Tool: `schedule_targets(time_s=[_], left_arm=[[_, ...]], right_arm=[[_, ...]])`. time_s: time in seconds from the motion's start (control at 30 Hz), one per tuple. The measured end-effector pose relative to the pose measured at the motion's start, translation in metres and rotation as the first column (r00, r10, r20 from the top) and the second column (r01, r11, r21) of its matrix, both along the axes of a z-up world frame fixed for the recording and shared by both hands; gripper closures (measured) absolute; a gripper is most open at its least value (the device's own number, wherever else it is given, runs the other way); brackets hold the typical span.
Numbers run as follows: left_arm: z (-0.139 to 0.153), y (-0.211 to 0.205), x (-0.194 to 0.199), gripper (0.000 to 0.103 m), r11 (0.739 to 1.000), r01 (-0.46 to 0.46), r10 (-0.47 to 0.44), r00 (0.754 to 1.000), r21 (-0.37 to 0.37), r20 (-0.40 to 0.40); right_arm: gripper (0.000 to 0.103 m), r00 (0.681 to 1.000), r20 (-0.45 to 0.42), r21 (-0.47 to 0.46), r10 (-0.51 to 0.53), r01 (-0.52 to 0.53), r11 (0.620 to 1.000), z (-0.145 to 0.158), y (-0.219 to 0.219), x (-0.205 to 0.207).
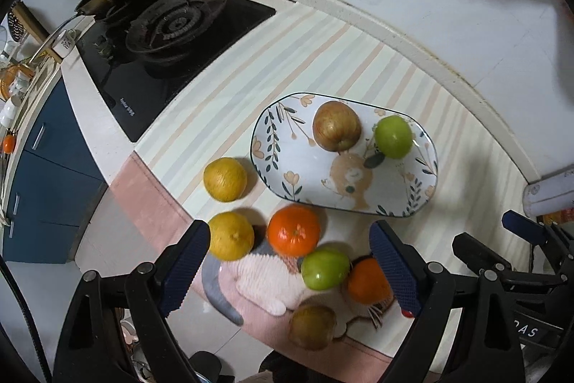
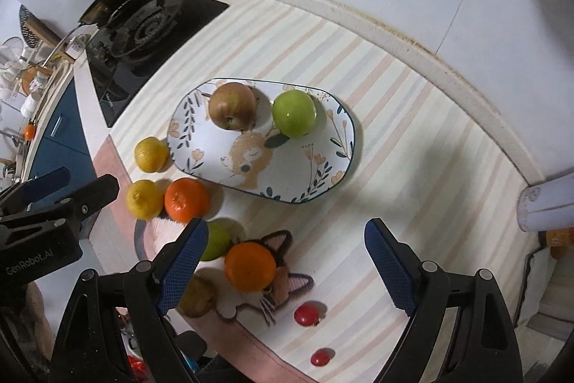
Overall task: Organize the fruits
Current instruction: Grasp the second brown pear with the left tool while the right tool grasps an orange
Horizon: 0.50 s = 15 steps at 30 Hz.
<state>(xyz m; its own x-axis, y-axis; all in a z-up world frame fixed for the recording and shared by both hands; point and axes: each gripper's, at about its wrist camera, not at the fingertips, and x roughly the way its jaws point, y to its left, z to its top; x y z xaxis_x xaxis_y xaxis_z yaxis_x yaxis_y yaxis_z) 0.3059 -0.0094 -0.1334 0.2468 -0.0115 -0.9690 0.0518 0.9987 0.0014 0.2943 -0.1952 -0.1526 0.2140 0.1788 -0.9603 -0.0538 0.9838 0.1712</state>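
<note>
An oval patterned plate (image 1: 287, 164) (image 2: 201, 139) lies on a striped mat and holds a brown-red apple (image 1: 336, 126) (image 2: 232, 106) and a green apple (image 1: 393, 136) (image 2: 294, 113). Loose on the mat in front of it lie two yellow citrus (image 1: 225, 179) (image 1: 231, 235), two oranges (image 1: 293, 231) (image 1: 367, 280), a green apple (image 1: 325, 268) and a brownish fruit (image 1: 313, 325). My left gripper (image 1: 290, 270) is open and empty above the loose fruit. My right gripper (image 2: 287, 266) is open and empty, with an orange (image 2: 250, 266) between its fingers' reach.
A gas stove (image 1: 172, 24) with a pan sits at the back left. Two small red fruits (image 2: 306, 314) (image 2: 320, 357) lie near the mat's front edge. A white roll (image 2: 545, 203) lies at the right. The tiled wall runs behind the counter. The counter edge drops at left.
</note>
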Motion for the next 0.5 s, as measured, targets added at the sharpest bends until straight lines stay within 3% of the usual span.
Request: schedule_targets(time_s=[0.3, 0.5], left_arm=[[0.03, 0.008, -0.035, 0.012, 0.999, -0.017, 0.018, 0.998, -0.028, 0.052], [0.032, 0.013, -0.049, 0.012, 0.998, -0.033, 0.036, 0.998, -0.05, 0.06]], right_arm=[[0.012, 0.999, 0.046, 0.009, -0.007, 0.006, 1.0, 0.033, -0.005, -0.03], [0.012, 0.999, 0.048, 0.034, -0.012, 0.01, 0.999, 0.037, -0.005, -0.038]])
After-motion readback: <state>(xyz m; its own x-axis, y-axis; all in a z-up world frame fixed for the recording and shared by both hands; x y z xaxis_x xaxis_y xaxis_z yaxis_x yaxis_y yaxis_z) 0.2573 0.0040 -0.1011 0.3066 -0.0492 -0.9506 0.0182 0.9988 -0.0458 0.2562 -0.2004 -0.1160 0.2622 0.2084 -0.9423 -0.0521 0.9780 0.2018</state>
